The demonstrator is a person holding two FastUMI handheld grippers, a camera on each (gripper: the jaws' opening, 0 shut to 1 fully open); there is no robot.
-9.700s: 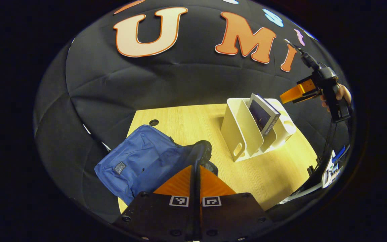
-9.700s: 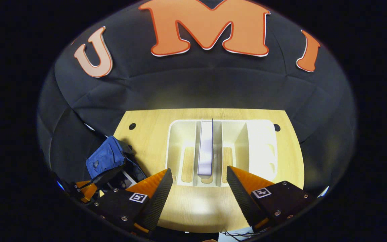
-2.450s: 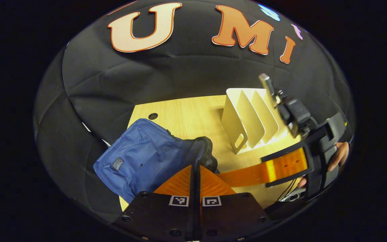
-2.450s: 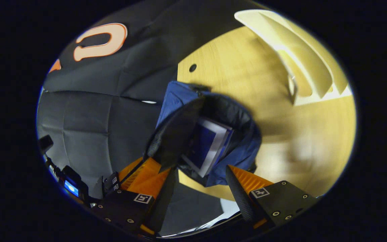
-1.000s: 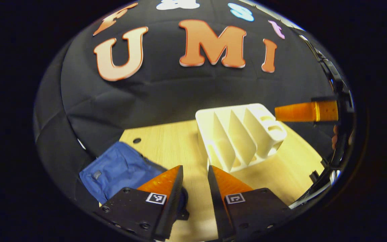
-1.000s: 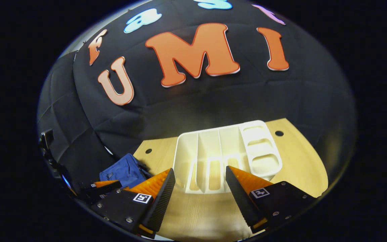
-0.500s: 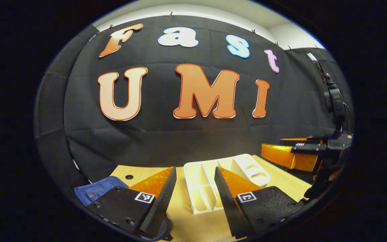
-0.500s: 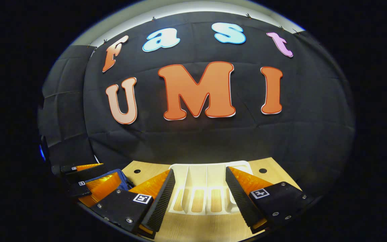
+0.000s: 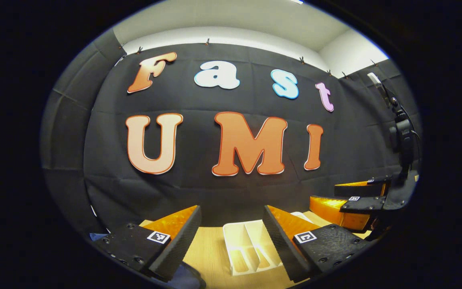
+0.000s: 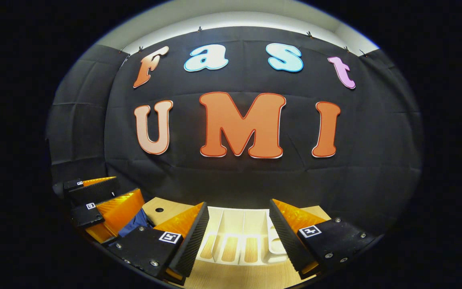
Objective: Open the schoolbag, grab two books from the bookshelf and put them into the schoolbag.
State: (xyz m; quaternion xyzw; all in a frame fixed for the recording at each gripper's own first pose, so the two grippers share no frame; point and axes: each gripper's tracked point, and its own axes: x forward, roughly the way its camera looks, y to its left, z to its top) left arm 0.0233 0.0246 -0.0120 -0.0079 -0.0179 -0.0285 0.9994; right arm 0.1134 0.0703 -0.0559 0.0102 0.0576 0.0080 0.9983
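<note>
Fingers, left gripper [image 9: 231, 218]: from my seat I see them spread wide with nothing between them; one finger sits at 7 o'clock in the left gripper view, the other at 5 o'clock.
Fingers, right gripper [image 10: 239, 214]: also wide apart and holding nothing, at 7 and 5 o'clock in the right gripper view.
Left gripper seen from the right: in the right gripper view I find it at 8 o'clock, raised over the left end of the surface [image 10: 157, 214]; its two fingers stand apart, one above the other.
Right gripper seen from the left: in the left gripper view it sits at 4 o'clock, lifted off the surface [image 9: 209, 253], fingers parted; its dark body and cable rise toward 3 o'clock.
Bookshelf [image 9: 251, 245]: a white divided rack standing on the light wood surface, at 6 o'clock in both views, framed between each gripper's own fingers. In the right gripper view I can see wood through the slots in its base; the compartments I can see hold no book.
Schoolbag [image 10: 132, 224]: blue fabric, at 7 o'clock in the right gripper view, wedged in sight between the left gripper and the right gripper's own finger, lying left of the bookshelf. I cannot tell whether it is open.
Books: I cannot tell where they are.
Backdrop: black cloth wall behind the surface, pale ceiling at 12 o'clock.
</note>
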